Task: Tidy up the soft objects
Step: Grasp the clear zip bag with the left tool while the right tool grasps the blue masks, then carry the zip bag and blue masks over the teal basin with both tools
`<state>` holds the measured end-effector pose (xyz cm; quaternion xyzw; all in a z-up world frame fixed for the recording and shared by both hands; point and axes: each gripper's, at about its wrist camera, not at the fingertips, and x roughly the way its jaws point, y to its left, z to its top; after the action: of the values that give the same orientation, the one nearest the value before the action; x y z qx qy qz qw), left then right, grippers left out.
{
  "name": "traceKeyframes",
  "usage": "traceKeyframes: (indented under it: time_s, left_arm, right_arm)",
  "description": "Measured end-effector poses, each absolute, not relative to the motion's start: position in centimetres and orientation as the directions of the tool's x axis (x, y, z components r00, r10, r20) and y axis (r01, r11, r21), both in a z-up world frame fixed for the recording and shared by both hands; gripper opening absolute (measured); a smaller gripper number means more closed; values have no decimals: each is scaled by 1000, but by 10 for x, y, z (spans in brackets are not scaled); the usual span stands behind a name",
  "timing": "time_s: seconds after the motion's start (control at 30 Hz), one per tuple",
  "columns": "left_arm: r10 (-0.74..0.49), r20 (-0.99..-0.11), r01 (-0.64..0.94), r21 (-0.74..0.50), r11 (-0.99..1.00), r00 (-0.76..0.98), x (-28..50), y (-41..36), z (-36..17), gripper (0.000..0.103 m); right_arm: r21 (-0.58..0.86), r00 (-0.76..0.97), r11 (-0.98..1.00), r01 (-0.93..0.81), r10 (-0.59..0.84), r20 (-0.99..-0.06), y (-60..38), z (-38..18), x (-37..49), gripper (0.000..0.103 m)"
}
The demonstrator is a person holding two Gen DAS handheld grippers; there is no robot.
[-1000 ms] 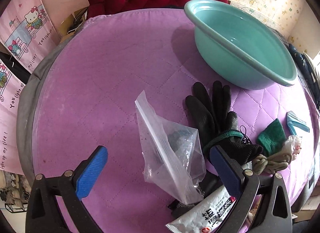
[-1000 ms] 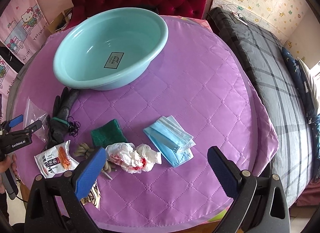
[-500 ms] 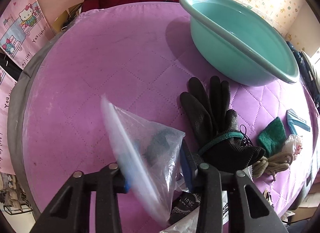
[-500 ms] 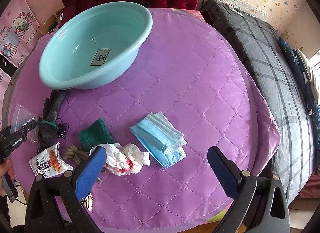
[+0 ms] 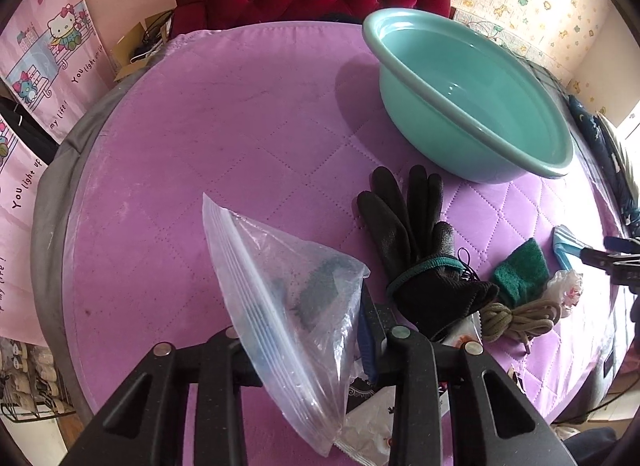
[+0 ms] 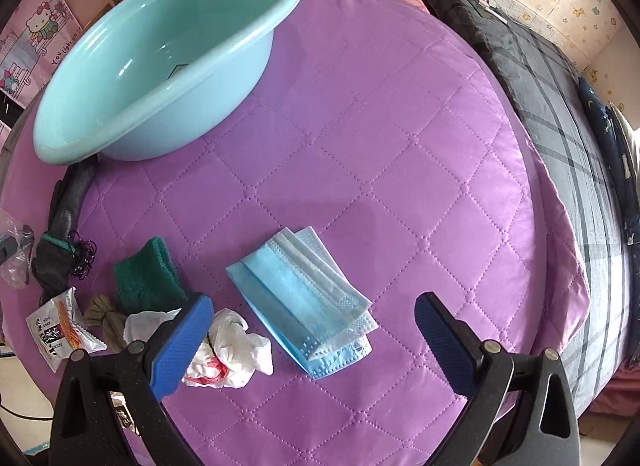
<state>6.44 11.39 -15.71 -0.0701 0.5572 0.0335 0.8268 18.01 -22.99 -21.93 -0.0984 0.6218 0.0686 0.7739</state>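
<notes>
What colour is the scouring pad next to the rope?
Dark green scouring pad, clearest in the right wrist view.

My left tool [image 5: 316,346] points steeply down, pinched nearly closed; my right tool [image 6: 312,330] hangs wide open.
</notes>
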Motion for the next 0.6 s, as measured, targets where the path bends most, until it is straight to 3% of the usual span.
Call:
traceKeyframes:
  time_s: [0.27,0.33,0.4,0.43,0.5,0.6]
  left_arm:
    - [-6,-921,-144,-67,987,389,55,113,-144,36]
    - [-3,-920,-148,-66,987,391,51,113,-141,36]
    - [0,-920,-153,-66,986,392,49,113,-140,36]
    - [-1,-919,-155,-68,986,394,48,113,-139,36]
    - [2,-917,-155,-66,986,399,45,113,-137,36]
    - [5,-913,-155,-64,986,407,42,112,-134,36]
  right_arm:
    - [-45,171,968,-249,-2,-985,-228,-240,191,101]
    - [-33,161,967,-253,9,-987,-226,-244,195,96]
    - [-12,145,966,-257,26,-989,-226,-247,199,64]
    - [0,139,967,-254,37,-990,-225,-248,201,57]
    - [18,142,966,-257,56,-988,-224,-246,200,28]
    - [24,159,963,-270,69,-985,-222,-239,197,17]
